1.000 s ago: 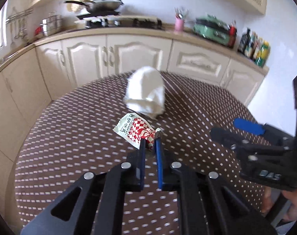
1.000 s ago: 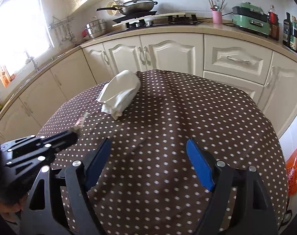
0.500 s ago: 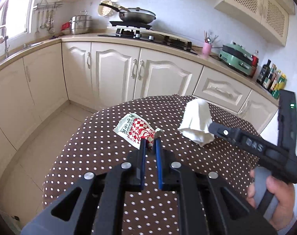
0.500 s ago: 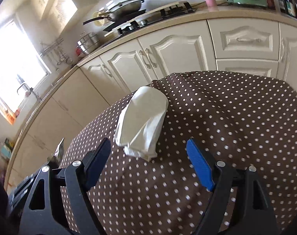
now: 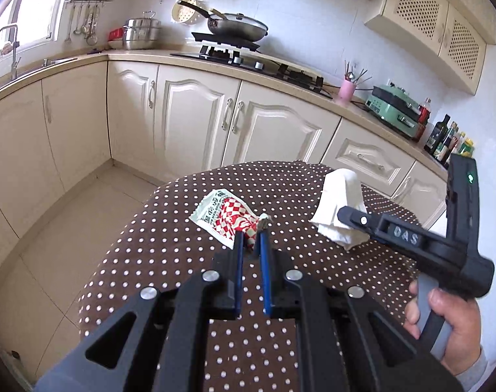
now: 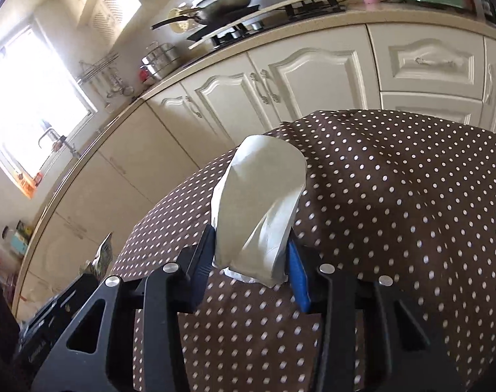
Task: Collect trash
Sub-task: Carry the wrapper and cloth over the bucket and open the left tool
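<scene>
My left gripper (image 5: 250, 238) is shut on a red-and-white checkered snack wrapper (image 5: 222, 216) and holds it above the brown polka-dot table (image 5: 169, 248). A crumpled white tissue (image 6: 260, 209) lies on the table; it also shows in the left wrist view (image 5: 341, 209). My right gripper (image 6: 250, 254) has its jaws around the near end of the tissue, the blue pads close against its sides. The right gripper (image 5: 349, 217) also shows from the side in the left wrist view, with a hand (image 5: 450, 323) on its handle.
Cream kitchen cabinets (image 5: 195, 124) curve behind the table. The counter carries a stove with a pan (image 5: 238, 27), a pink utensil cup (image 5: 346, 91), a green appliance (image 5: 395, 109) and bottles (image 5: 444, 137). Tiled floor (image 5: 84, 215) lies left of the table.
My right gripper moved forward to the tissue and narrowed its jaws around it. My left gripper lifted and swung left, still holding the wrapper.
</scene>
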Demonstrator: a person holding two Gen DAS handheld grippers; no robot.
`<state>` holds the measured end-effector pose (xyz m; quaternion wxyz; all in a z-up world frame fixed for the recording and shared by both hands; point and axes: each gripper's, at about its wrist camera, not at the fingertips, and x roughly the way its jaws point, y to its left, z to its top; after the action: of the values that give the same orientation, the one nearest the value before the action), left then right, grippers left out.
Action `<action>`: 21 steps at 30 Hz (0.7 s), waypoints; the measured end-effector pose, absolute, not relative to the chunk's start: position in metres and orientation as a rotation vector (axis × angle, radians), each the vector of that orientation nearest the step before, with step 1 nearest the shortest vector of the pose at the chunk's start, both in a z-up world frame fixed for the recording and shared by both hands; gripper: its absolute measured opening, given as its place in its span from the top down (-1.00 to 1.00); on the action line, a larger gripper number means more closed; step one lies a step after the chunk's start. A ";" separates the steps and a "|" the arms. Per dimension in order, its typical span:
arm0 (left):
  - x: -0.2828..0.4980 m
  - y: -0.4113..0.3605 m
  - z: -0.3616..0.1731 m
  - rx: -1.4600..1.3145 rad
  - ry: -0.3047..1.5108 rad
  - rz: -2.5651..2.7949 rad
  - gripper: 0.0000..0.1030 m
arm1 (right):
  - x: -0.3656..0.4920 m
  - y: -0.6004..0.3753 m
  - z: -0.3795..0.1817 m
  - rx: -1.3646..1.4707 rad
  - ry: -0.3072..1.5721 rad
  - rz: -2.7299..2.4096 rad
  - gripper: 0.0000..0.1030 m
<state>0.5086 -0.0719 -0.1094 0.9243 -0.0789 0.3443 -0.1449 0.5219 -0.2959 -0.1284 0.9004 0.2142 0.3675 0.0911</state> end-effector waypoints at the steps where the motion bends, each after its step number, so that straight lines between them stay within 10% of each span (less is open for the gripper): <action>1: 0.504 -0.069 -0.107 -0.163 0.704 -0.296 0.83 | 0.513 -0.290 -0.123 0.432 0.754 0.204 0.23; 21: 0.331 0.038 -0.078 -0.138 0.629 -0.118 0.83 | 0.373 -0.123 -0.085 0.239 0.728 0.518 0.23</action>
<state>0.3314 0.0383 -0.0783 0.9470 -0.0676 0.3088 -0.0578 0.3727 -0.1233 -0.0849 0.8949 0.1152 0.3514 0.2499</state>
